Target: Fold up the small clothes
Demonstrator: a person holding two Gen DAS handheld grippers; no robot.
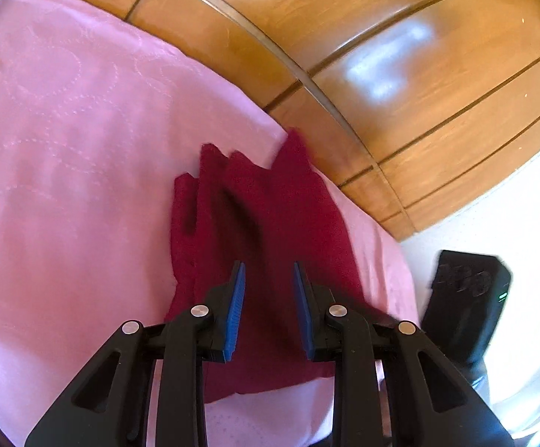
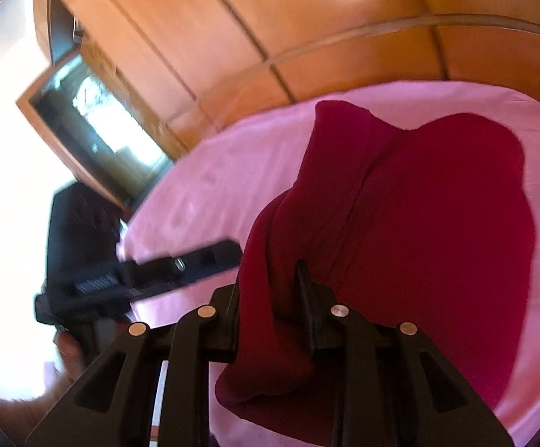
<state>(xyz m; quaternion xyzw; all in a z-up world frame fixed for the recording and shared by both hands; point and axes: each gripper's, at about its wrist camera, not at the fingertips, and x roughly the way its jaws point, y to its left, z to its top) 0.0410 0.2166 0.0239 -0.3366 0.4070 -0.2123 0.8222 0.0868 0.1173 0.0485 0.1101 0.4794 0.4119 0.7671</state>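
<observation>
A dark red garment lies crumpled on the pink bedspread. My left gripper hovers just above its near part, jaws open, blue pads showing and nothing between them. In the right wrist view my right gripper is shut on a bunched edge of the red garment, which drapes over the left finger and hangs down. The rest of the cloth spreads over the pink bedspread. The left gripper shows as a black bar to the left, blurred.
A wooden wardrobe stands right behind the bed. A black device sits off the bed's right corner on the pale floor. In the right wrist view a mirror panel sits in the wardrobe and a black box below it.
</observation>
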